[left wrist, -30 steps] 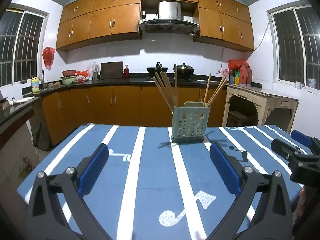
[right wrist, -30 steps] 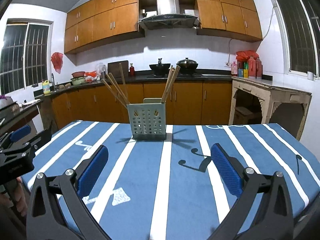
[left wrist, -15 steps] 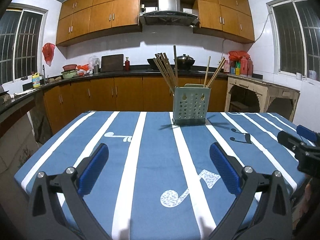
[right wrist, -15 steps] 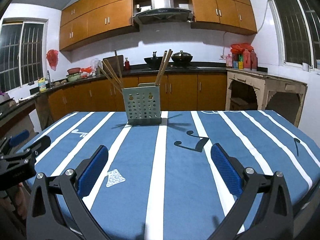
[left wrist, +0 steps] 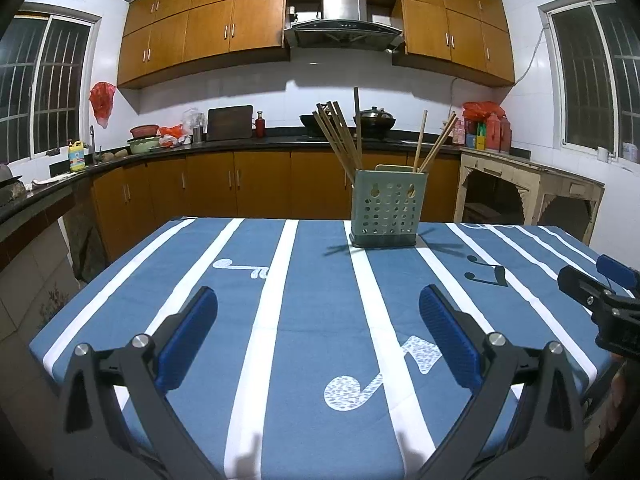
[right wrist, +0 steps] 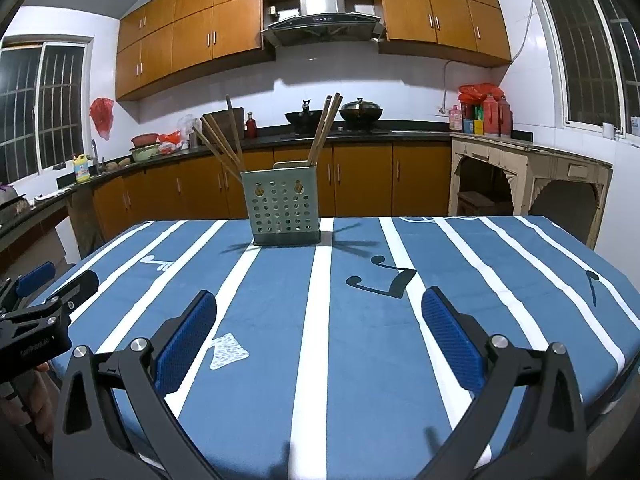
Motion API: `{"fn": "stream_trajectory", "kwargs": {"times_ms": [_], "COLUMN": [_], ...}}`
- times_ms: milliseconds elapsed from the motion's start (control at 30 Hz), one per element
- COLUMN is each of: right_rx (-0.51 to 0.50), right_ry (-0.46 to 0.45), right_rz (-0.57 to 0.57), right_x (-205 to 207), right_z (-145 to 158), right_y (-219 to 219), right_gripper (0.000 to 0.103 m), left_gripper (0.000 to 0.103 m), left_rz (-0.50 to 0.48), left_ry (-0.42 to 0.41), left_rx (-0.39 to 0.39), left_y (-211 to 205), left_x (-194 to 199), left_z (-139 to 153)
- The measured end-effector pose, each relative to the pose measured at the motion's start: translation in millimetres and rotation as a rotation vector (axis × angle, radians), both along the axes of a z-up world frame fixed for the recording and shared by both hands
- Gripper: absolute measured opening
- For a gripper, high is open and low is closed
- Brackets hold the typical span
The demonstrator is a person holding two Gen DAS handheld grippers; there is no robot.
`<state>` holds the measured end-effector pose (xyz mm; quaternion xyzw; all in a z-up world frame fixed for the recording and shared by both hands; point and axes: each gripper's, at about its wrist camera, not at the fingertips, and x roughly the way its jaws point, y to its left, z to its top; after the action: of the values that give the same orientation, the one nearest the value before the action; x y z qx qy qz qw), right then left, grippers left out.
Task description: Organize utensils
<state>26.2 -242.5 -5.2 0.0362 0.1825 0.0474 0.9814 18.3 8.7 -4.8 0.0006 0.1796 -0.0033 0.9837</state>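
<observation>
You have pulled both tongs back, and nothing is in them.

Your left tongs (left wrist: 318, 316) and right tongs (right wrist: 319, 314) are spread wide over the near edge of the blue table (left wrist: 312, 280), farther back than a second ago. The green holder (left wrist: 387, 208) at the far side has all the chopsticks (left wrist: 340, 136) standing in it, so the tidying looks done. No writing can be read.

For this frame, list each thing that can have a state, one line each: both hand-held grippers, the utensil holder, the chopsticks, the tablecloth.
Left hand-held gripper: open, empty, above the near end of the table.
Right hand-held gripper: open, empty, above the near end of the table.
Utensil holder: upright on the tablecloth, untouched.
Chopsticks: standing in the holder, leaning outward in two groups.
Tablecloth: spread flat over the table.
</observation>
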Motion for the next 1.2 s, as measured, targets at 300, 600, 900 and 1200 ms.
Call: {"fn": "stream_trajectory", "kwargs": {"times_ms": [300,600,900,1200], "right_rx": [0.009,0.009,0.009,0.009], "right_ry": [0.010,0.011,0.013,0.013], "right_rz": [-0.004,-0.004,-0.004,-0.004], "right_x": [1.4,1.1,1.2,1.4], "right_z": [-2.7,-3.7,-4.1,-3.7], "right_y": [-1.3,-2.2,-2.6,-3.0], "right_gripper": [0.101,0.101,0.101,0.101], "left_gripper": [0.099,0.099,0.099,0.099], "left_rz": [0.002,0.000,0.000,0.001], "left_ry": [0.005,0.010,0.011,0.011], "left_rx": [-0.001,0.001,0.000,0.001], "left_y": [-1.0,-3.8,-4.0,-4.4], "left_x": [0.0,-0.3,0.5,0.6], "left_z": [0.3,-0.5,-0.1,0.2]}}
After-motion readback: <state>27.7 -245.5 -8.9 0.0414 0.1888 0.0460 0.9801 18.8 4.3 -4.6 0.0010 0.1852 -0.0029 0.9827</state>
